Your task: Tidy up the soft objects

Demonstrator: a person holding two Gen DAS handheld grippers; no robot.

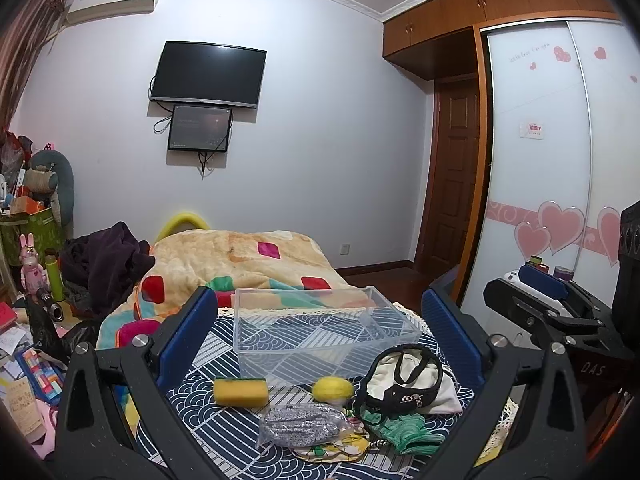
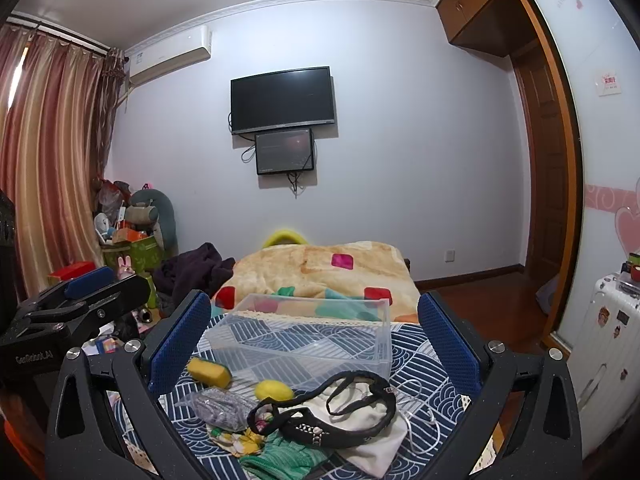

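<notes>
A clear plastic bin point(image 1: 320, 330) point(image 2: 304, 336) stands empty on a blue-and-white patterned cloth point(image 1: 224, 428). In front of it lie a yellow sponge point(image 1: 240, 392) point(image 2: 209, 372), a yellow ball point(image 1: 332, 389) point(image 2: 274, 391), a silvery mesh pouch point(image 1: 300, 424) point(image 2: 224, 406), a white cloth bag with black straps point(image 1: 408, 384) point(image 2: 360, 416), a green knit piece point(image 1: 404, 432) point(image 2: 280, 460) and a floral cloth point(image 1: 340, 446). My left gripper point(image 1: 316, 340) and right gripper point(image 2: 314, 344) are both open and empty, held above the items.
A bed with a colourful blanket point(image 1: 240, 264) lies beyond the bin. Clutter and toys point(image 1: 36, 260) crowd the left side. A white suitcase point(image 2: 600, 356) stands by the wardrobe at right. The other gripper shows at each view's edge.
</notes>
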